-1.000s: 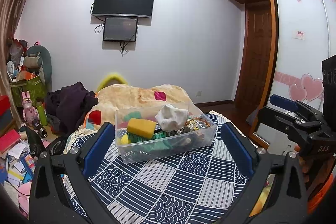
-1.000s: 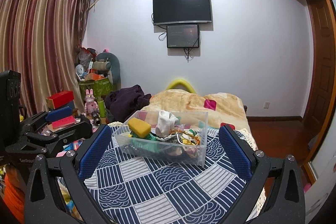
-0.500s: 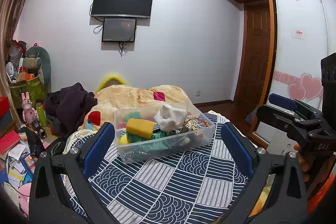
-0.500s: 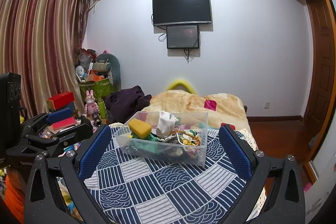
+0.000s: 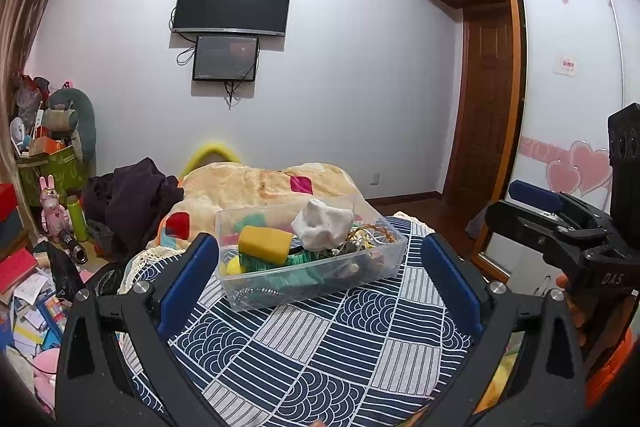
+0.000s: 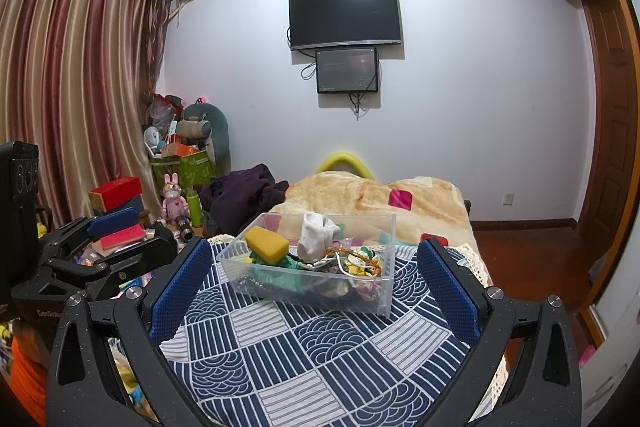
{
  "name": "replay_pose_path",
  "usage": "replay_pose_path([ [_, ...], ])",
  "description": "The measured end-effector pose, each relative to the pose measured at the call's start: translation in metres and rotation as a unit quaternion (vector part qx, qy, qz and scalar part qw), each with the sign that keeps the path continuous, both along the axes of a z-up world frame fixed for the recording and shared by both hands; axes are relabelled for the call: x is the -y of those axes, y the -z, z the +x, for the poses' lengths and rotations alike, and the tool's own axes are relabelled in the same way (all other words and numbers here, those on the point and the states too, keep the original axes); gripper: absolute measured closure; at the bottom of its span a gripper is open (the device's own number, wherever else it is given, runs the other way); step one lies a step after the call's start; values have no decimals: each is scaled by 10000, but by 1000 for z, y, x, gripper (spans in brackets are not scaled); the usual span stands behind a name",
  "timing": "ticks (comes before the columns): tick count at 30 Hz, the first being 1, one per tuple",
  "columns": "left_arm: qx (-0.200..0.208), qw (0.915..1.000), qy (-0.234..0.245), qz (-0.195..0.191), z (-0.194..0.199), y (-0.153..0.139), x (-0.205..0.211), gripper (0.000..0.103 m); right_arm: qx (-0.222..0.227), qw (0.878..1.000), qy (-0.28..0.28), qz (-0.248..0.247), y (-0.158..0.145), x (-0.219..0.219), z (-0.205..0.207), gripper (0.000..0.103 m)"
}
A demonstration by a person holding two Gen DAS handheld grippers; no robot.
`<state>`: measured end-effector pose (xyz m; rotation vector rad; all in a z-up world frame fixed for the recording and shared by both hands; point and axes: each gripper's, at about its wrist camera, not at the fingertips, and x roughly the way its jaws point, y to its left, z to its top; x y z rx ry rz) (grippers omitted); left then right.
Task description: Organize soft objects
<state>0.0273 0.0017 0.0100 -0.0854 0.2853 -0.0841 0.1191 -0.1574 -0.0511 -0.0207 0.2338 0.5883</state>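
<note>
A clear plastic bin stands on a blue-and-white patterned cloth. It holds a yellow sponge, a white crumpled cloth, green fabric and tangled cords. The bin also shows in the right wrist view, with the sponge and white cloth. My left gripper is open and empty, short of the bin. My right gripper is open and empty, also short of it. The right gripper also shows at the right of the left wrist view.
A beige blanket and dark clothes lie behind the bin. Boxes, papers and toys clutter the floor at the left. A wardrobe and a door stand at the right. A TV hangs on the far wall.
Both views have shifted slightly; the bin sits a touch lower and nearer. Both grippers stay open and empty.
</note>
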Motion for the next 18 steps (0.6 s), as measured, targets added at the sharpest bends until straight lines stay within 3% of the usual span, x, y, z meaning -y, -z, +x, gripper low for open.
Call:
replay_pose_path([
  [18, -83, 9999, 90, 18, 1, -1, 4, 1, -44, 10000, 17, 0, 1, -4, -7, 0],
])
